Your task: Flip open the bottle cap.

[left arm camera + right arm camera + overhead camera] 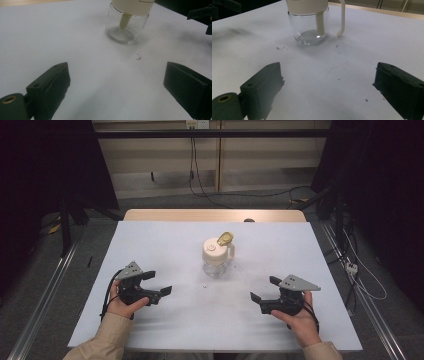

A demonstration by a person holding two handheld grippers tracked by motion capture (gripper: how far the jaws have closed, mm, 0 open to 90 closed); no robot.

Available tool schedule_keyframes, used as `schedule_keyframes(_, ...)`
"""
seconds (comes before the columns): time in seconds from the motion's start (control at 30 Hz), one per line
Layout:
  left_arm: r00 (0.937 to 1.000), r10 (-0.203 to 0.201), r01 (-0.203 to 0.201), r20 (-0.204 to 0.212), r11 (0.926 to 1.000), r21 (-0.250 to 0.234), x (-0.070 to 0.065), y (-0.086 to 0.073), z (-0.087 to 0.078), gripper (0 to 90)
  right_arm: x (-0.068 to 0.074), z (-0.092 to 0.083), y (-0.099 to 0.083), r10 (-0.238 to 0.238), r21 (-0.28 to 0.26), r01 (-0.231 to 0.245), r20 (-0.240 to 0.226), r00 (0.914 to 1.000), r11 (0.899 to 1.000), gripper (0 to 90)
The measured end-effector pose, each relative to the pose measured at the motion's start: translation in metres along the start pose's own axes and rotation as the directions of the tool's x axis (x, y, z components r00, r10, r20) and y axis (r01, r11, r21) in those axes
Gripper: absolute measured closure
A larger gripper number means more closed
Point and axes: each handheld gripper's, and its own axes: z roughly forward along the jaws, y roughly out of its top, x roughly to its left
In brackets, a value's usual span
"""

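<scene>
A clear glass jar point(217, 261) with a cream lid, a cream side handle and a yellowish flip cap stands upright at the middle of the white table point(165, 245). It is empty, with a cream tube inside point(125, 21) point(320, 23). My left gripper point(156, 283) rests at the front left, open, nothing between its jaws. My right gripper point(264, 289) sits at the front right, also open and empty. Both point toward the jar and are well apart from it. Jar base in the left gripper view point(122, 33), jar and handle in the right gripper view point(309, 27).
A few dark specks point(205, 285) lie on the white surface just in front of the jar. The table's wooden far edge point(215, 215) shows beyond the white cover. Cables run over the floor behind and to the right.
</scene>
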Motion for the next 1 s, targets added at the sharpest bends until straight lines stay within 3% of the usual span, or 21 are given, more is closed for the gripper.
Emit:
schedule_keyframes(0.77, 0.9996, -0.015, 0.015, -0.026, 0.9999, 0.005, 0.009, -0.016, -0.020, 6.8, -0.009, -0.017, -0.009, 0.006, -0.005, -0.006, 0.023, 0.9997, 1.000, 7.2)
schedule_keyframes(1.0, 0.9993, -0.015, 0.015, -0.033, 0.9999, 0.006, 0.010, -0.017, -0.019, 6.7, -0.010, -0.019, -0.009, 0.007, -0.005, -0.007, 0.031, 0.9995, 1.000, 7.2)
